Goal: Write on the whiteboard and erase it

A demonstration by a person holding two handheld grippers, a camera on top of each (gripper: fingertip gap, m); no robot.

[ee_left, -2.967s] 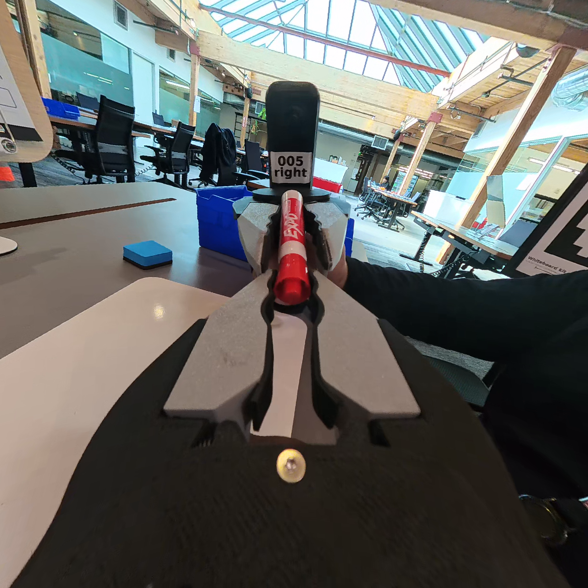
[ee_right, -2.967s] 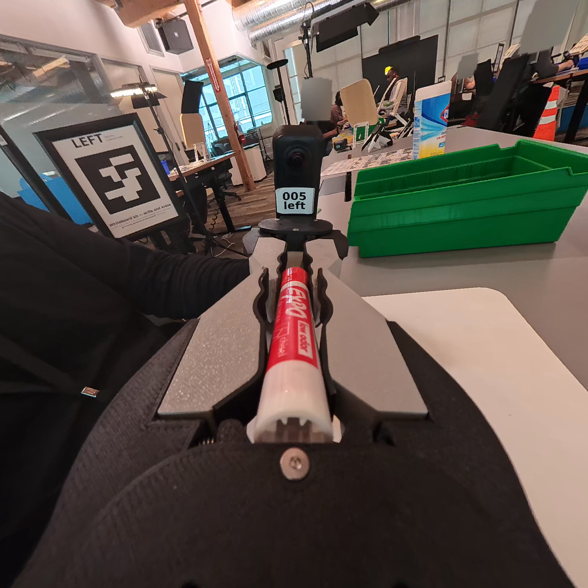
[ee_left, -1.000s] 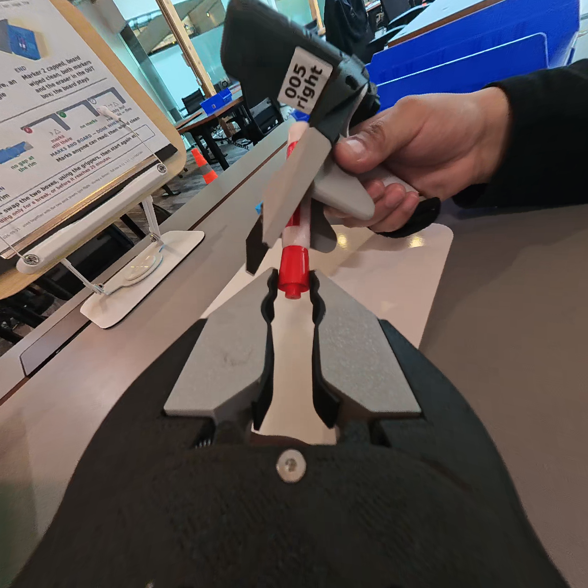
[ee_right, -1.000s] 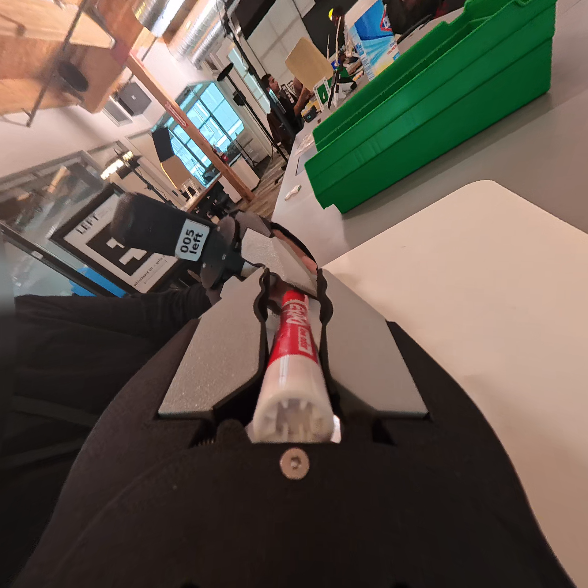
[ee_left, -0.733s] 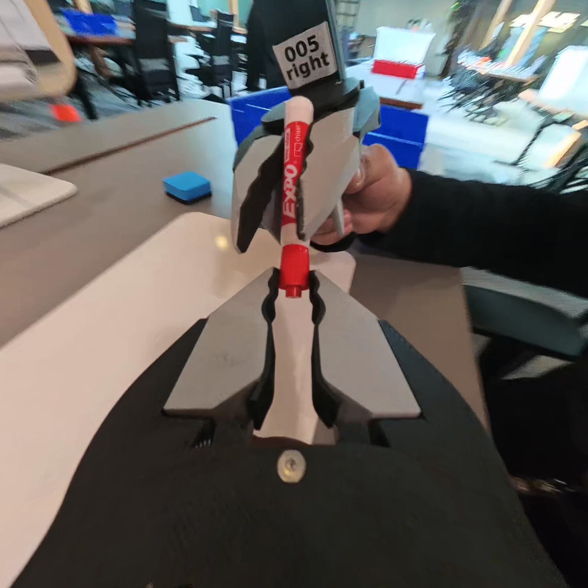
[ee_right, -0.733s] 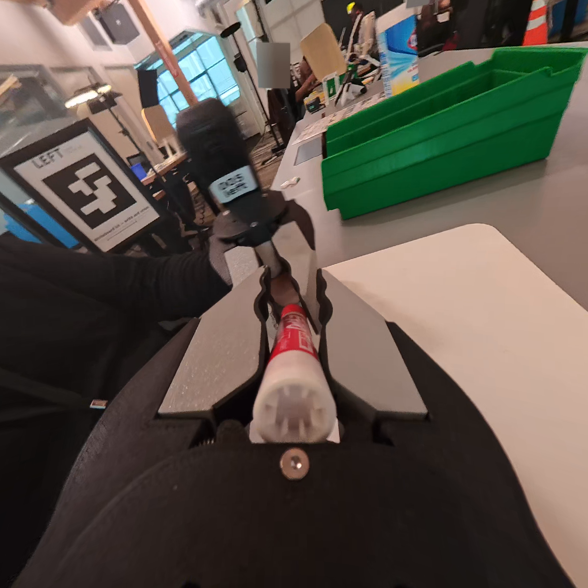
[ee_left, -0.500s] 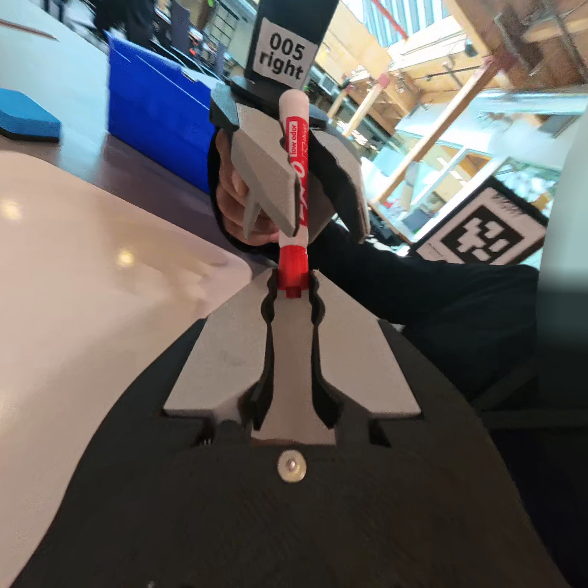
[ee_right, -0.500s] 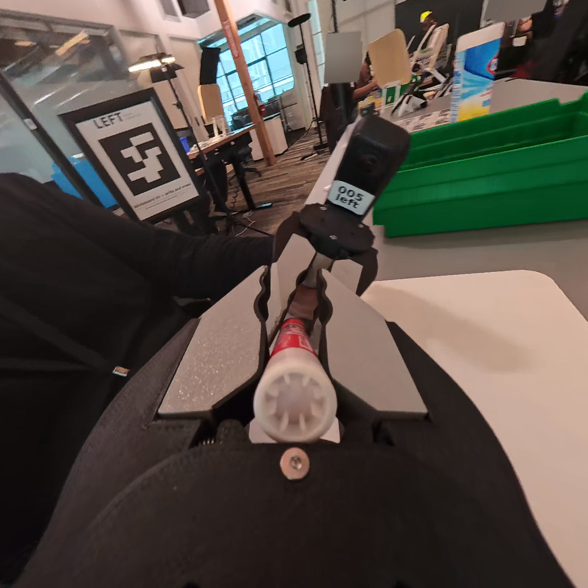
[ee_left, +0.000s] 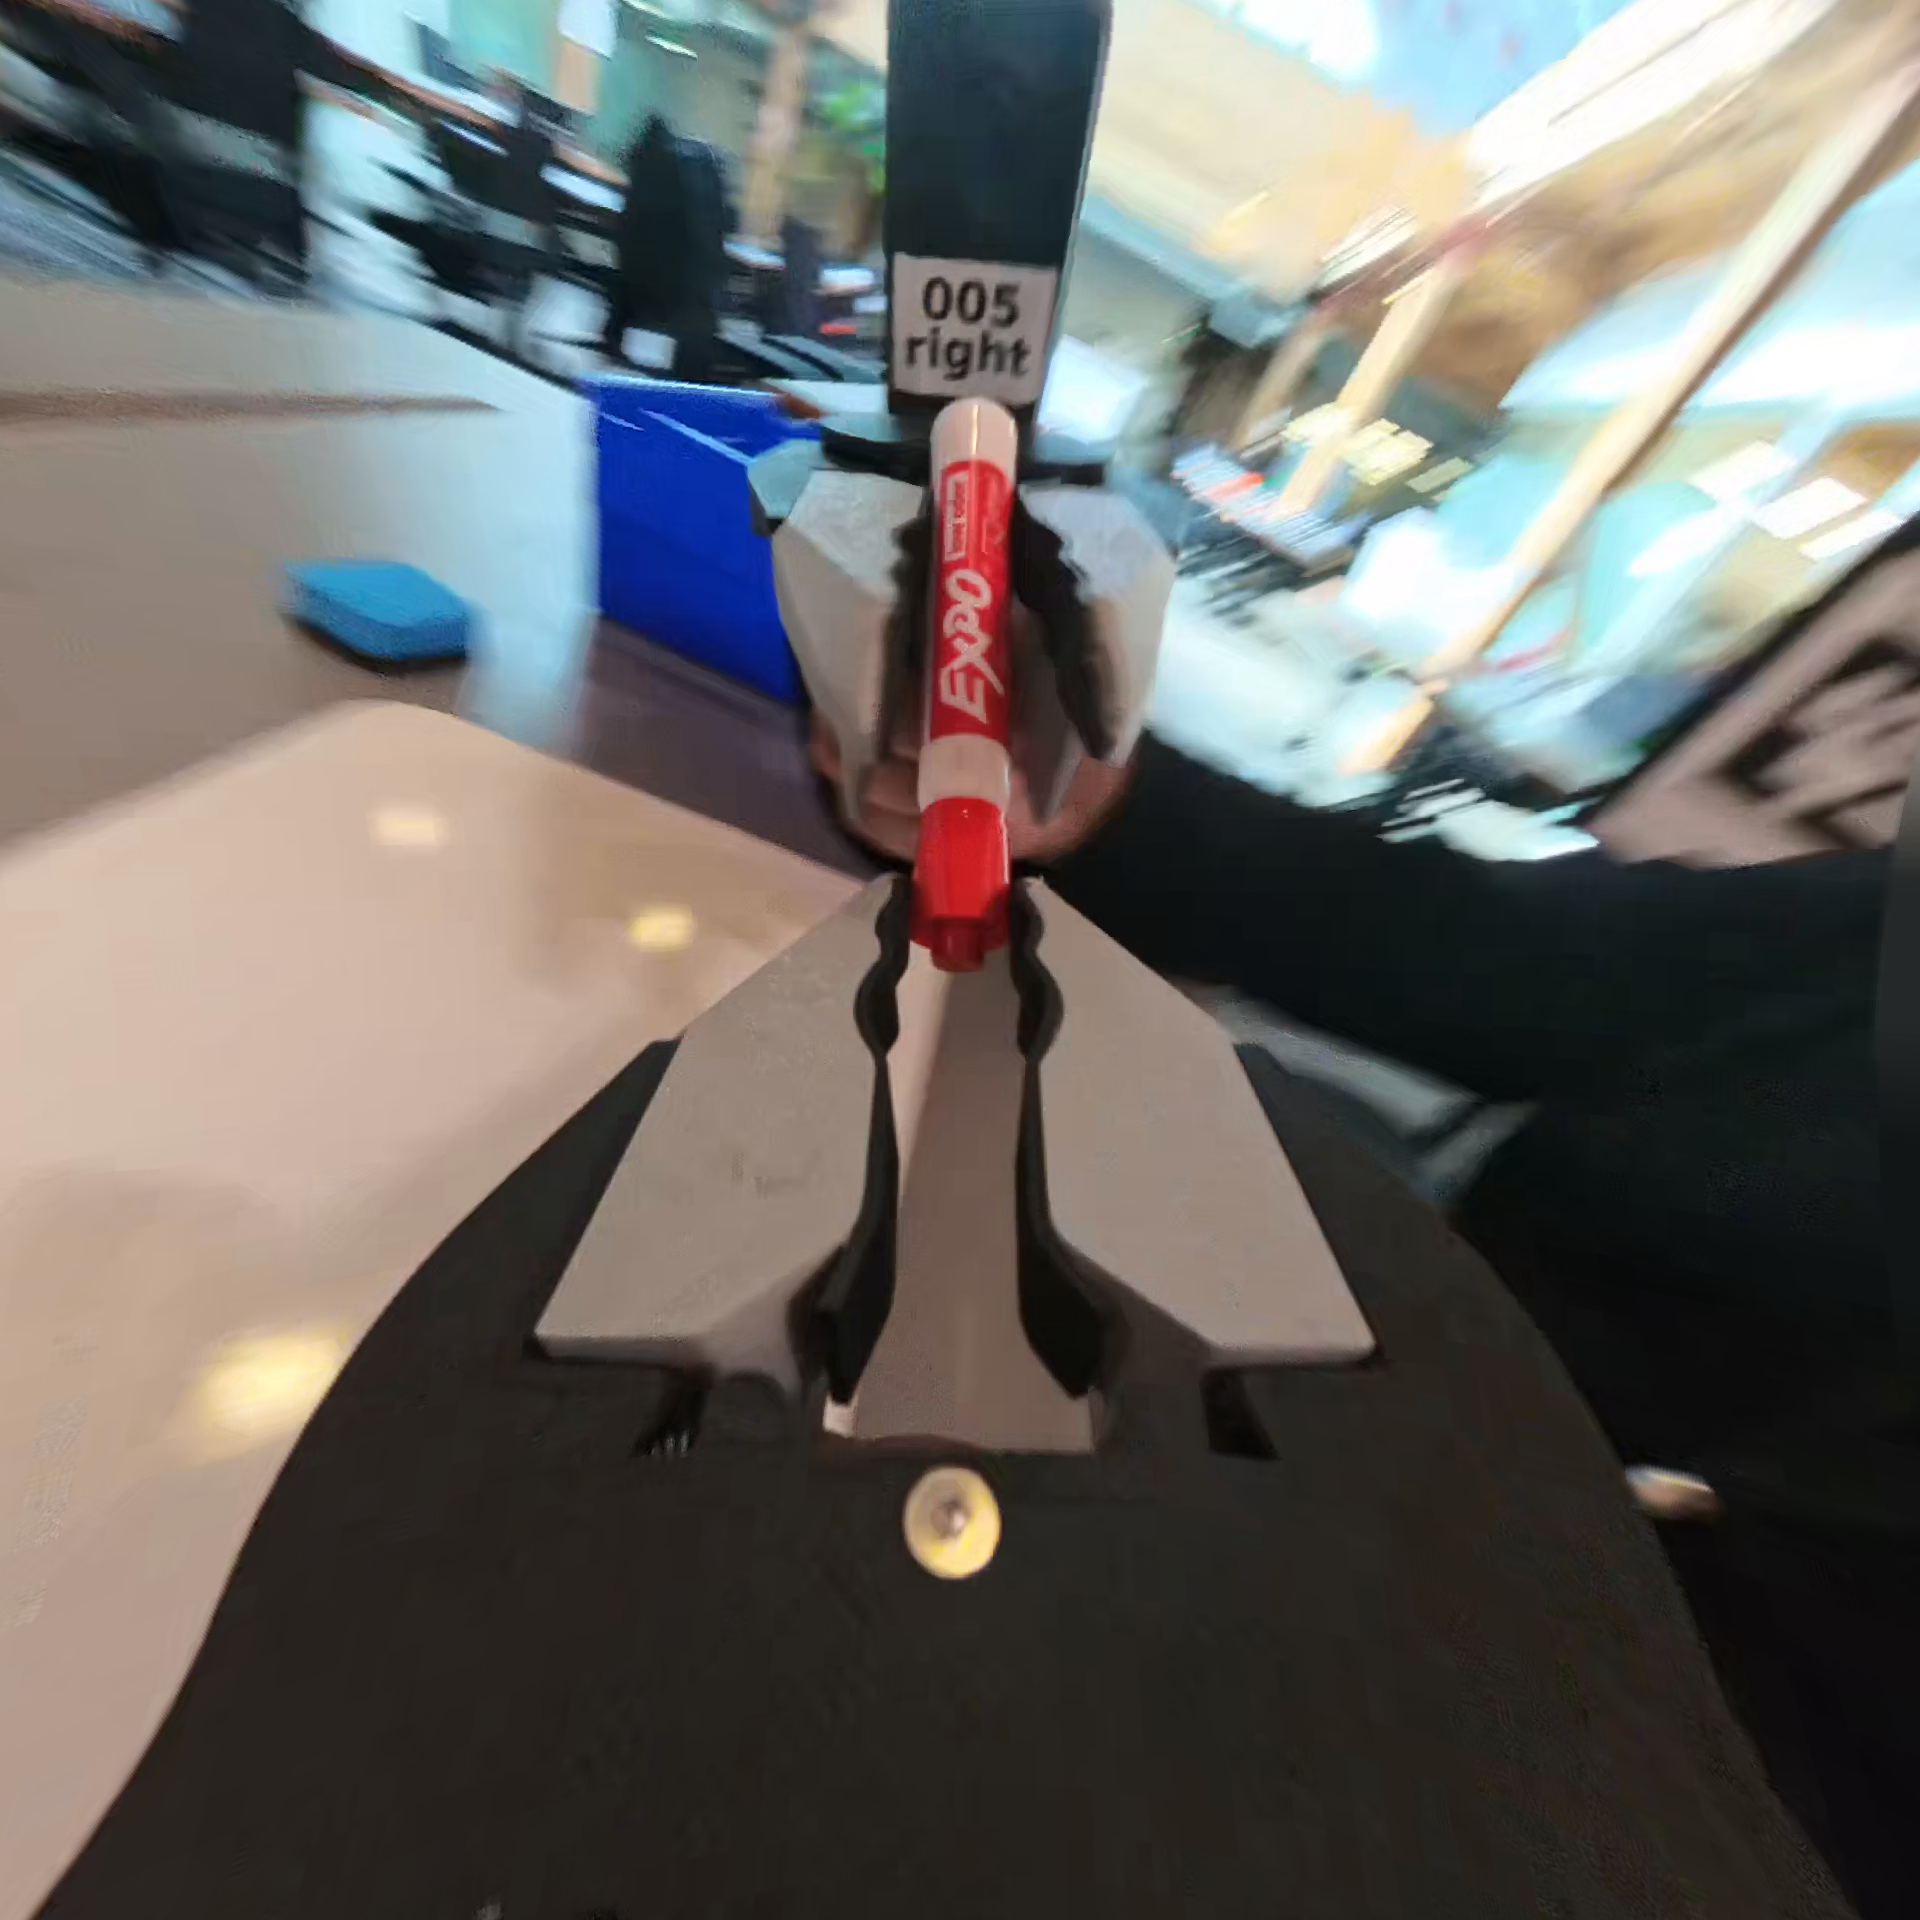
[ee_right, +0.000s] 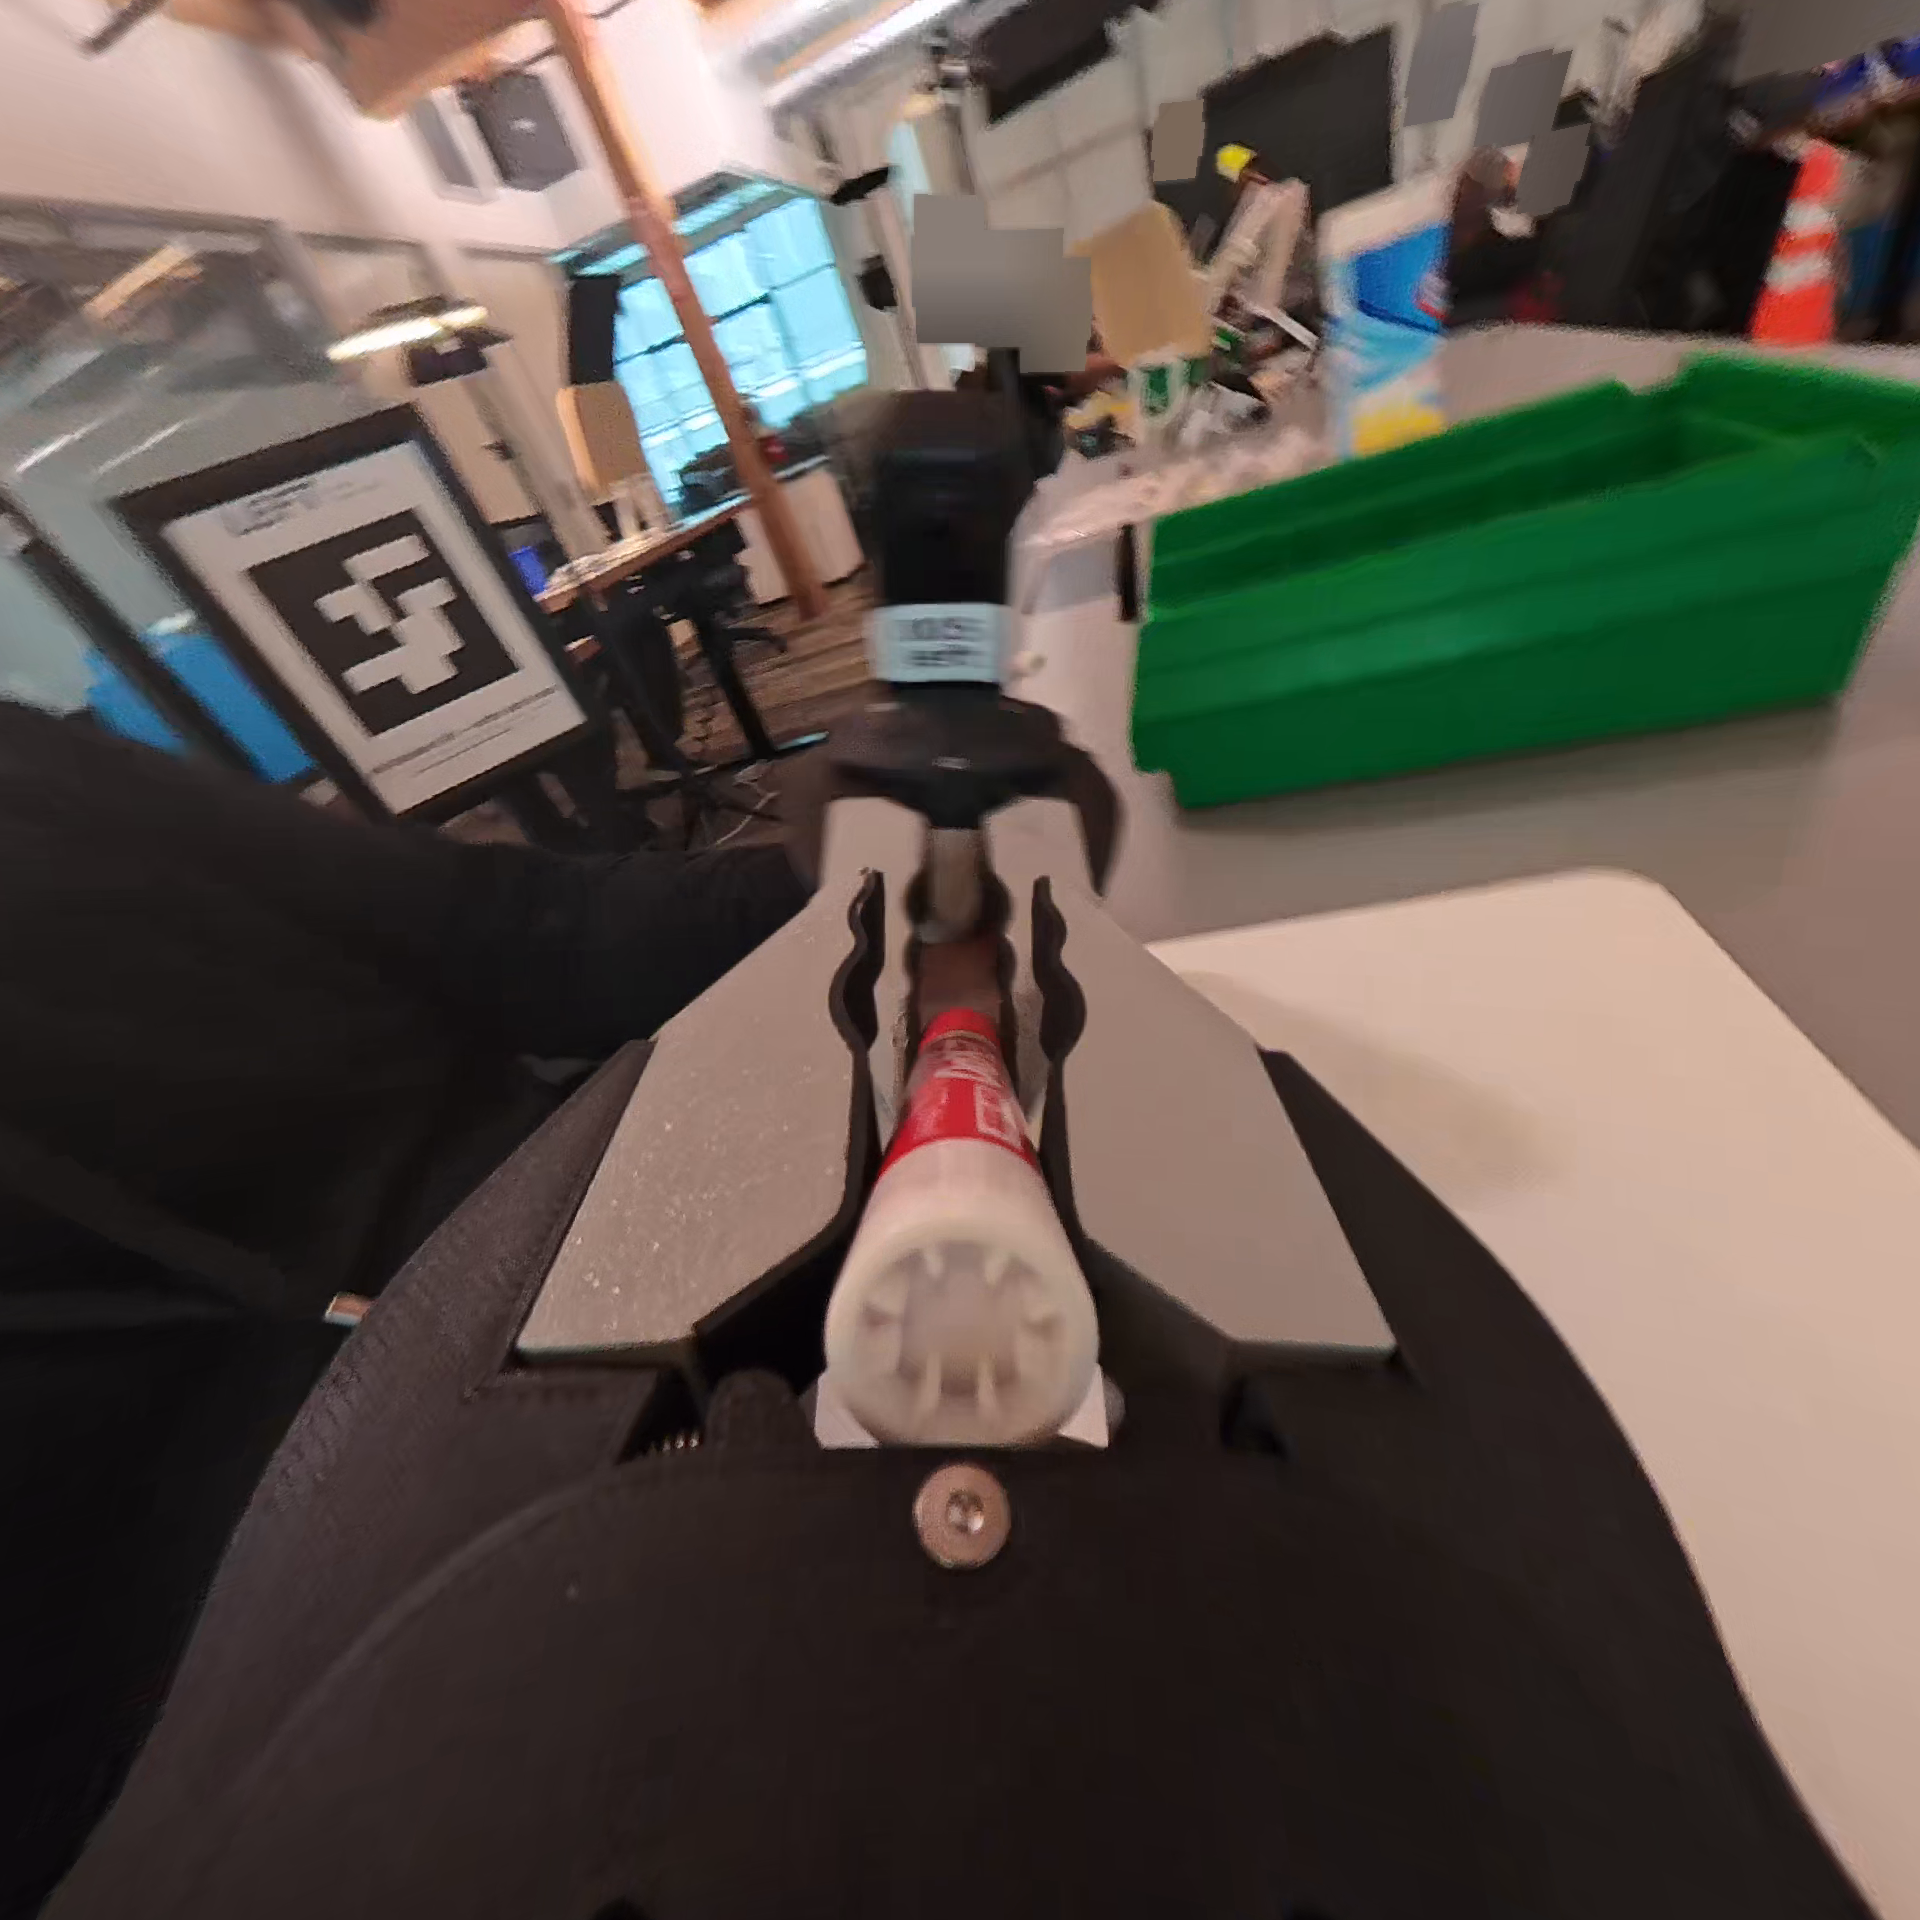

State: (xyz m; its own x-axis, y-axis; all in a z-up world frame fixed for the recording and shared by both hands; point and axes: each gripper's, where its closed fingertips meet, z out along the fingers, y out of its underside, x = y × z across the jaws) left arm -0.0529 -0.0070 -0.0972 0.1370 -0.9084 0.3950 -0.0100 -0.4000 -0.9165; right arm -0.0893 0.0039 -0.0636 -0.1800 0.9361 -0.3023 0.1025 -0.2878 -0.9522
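A red-and-white marker [ee_left: 966, 665] is held end to end between the two grippers above the whiteboard [ee_left: 312, 987]. My right gripper [ee_right: 954, 904] is shut on the marker barrel [ee_right: 961, 1122], whose white butt end faces the camera. My left gripper [ee_left: 956, 920] is shut on the red cap [ee_left: 961, 883] at its fingertips. The right gripper also shows in the left wrist view [ee_left: 971, 758], facing me. The left gripper also shows in the right wrist view [ee_right: 961, 862], where the cap is hidden. A blue eraser [ee_left: 379, 623] lies on the table beyond the whiteboard.
A blue bin [ee_left: 675, 540] stands behind the eraser. A green bin [ee_right: 1507, 623] stands on the grey table beyond the whiteboard [ee_right: 1507, 1091]. A black-and-white marker sign [ee_right: 384, 623] stands off the table. The person's dark sleeves cross behind both grippers. There is about 4 cm between the tips of the two grippers.
Both grippers have swung round together and now face each other in line, with the marker still held between them. The background is motion-blurred now.
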